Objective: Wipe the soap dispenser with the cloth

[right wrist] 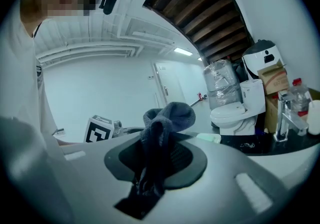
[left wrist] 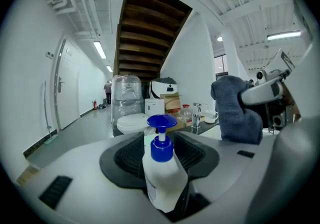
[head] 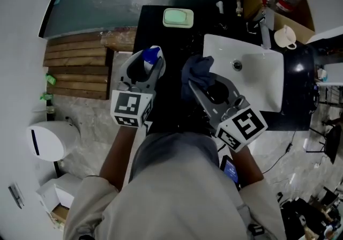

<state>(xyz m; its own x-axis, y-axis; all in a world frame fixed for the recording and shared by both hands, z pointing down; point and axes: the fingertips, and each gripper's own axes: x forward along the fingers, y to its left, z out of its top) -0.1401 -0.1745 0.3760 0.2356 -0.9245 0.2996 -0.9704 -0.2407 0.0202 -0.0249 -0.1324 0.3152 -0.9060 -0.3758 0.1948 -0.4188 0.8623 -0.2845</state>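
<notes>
Head view: left gripper [head: 151, 62] sits over the left edge of the black counter [head: 161, 30], jaws wide apart with the soap dispenser [head: 153, 54] between them — white bottle, blue pump. Right gripper [head: 200, 80] is just beside it, clamped on the cloth [head: 195, 68]. The cloth is a dark bunch past the tips, near the front-left corner of the white sink [head: 270, 97]. A pale green tray [head: 178, 17] sits at the back of the counter; we can't tell what's in it. A white cup [head: 284, 36] stands beside the tap. The cardboard box [head: 300, 11] behind it holds plastic bottles.

Left gripper view: the dispenser stands in the gap between the spread jaws, leaning right in frame. We see no pad pressing on it. The cloth hangs at right, apart from the bottle.

Right gripper view: jaws are closed on the cloth — it bunches above the tips and trails down into the gap. The left gripper's marker cube [right wrist: 100, 129] shows behind it at left.
</notes>
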